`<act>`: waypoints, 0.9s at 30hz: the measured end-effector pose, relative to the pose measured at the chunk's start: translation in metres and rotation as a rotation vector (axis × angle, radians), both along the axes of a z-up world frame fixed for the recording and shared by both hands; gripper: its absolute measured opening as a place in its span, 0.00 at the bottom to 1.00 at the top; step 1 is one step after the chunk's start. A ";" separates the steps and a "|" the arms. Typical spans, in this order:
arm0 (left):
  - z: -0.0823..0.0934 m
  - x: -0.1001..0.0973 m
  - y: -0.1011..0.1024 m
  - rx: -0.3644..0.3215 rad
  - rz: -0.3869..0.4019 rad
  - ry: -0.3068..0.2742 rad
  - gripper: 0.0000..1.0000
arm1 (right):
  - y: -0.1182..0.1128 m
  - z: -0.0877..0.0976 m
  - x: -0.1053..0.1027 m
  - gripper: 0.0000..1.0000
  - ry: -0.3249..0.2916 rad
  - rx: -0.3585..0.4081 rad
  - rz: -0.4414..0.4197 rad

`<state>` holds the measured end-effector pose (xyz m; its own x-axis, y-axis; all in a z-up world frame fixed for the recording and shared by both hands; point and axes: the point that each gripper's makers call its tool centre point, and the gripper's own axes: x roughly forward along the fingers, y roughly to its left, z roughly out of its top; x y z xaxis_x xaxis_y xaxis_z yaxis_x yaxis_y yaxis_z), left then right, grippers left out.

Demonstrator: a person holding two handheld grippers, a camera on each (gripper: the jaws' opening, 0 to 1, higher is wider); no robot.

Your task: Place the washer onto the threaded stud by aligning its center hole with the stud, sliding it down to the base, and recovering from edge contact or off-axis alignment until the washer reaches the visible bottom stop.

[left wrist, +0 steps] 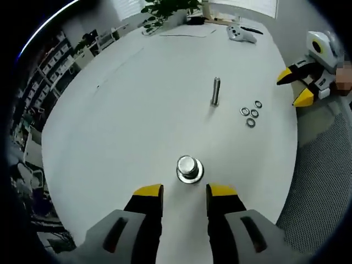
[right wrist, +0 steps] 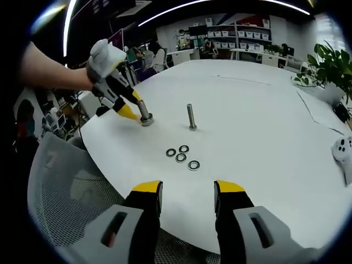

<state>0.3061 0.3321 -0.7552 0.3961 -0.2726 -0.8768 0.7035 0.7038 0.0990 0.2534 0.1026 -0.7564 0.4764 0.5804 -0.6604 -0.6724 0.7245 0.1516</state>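
A threaded steel stud (left wrist: 215, 91) (right wrist: 191, 116) stands upright on the white table (left wrist: 121, 126) (right wrist: 264, 126). Several loose washers (left wrist: 251, 113) (right wrist: 182, 154) lie flat in a small cluster beside it. A short round steel piece with a wide flange (left wrist: 190, 169) (right wrist: 146, 119) sits just ahead of my left gripper (left wrist: 185, 192) (right wrist: 127, 108), whose jaws stand open on either side of it without closing on it. My right gripper (right wrist: 187, 190) (left wrist: 300, 87) hangs open and empty over the table's near edge, short of the washers.
A white game controller (left wrist: 241, 34) (right wrist: 344, 151) and a potted plant (left wrist: 165, 11) (right wrist: 330, 66) sit at the table's far end. A grey mesh chair (right wrist: 60, 187) (left wrist: 324, 181) stands at the table edge. A gloved hand (right wrist: 104, 55) holds the left gripper.
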 end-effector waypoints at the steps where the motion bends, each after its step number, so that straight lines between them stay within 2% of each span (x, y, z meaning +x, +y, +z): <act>1: 0.002 -0.002 0.000 -0.019 0.015 -0.010 0.30 | 0.000 0.000 0.000 0.40 0.001 -0.001 0.002; 4: 0.009 -0.009 0.003 -0.051 0.058 -0.048 0.31 | 0.001 -0.001 -0.001 0.40 0.003 -0.005 0.009; 6: 0.009 -0.015 0.005 -0.061 0.084 -0.052 0.31 | 0.001 -0.001 -0.002 0.40 0.005 -0.007 0.013; 8: 0.012 -0.020 0.002 -0.110 0.131 -0.069 0.31 | 0.001 -0.002 -0.003 0.40 0.004 -0.011 0.019; 10: 0.015 -0.025 0.002 -0.130 0.160 -0.084 0.32 | 0.002 -0.002 -0.004 0.40 0.006 -0.016 0.031; 12: 0.016 -0.032 -0.001 -0.173 0.200 -0.081 0.32 | 0.004 -0.003 -0.006 0.40 0.008 -0.020 0.048; 19: 0.022 -0.053 -0.003 -0.211 0.257 -0.118 0.33 | 0.005 -0.004 -0.008 0.40 0.014 -0.023 0.063; 22: 0.020 -0.065 -0.004 -0.252 0.318 -0.089 0.34 | 0.006 -0.004 -0.009 0.40 0.015 -0.024 0.076; 24: 0.023 -0.069 -0.003 -0.255 0.322 -0.111 0.34 | 0.006 -0.003 -0.009 0.40 0.014 -0.020 0.075; 27: 0.023 -0.078 0.000 -0.283 0.369 -0.123 0.34 | 0.006 -0.002 -0.009 0.40 0.015 -0.019 0.075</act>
<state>0.2283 0.3324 -0.7320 0.6076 -0.3152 -0.7291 0.3968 0.9156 -0.0651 0.2444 0.1086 -0.7588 0.4224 0.6014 -0.6781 -0.7224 0.6752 0.1489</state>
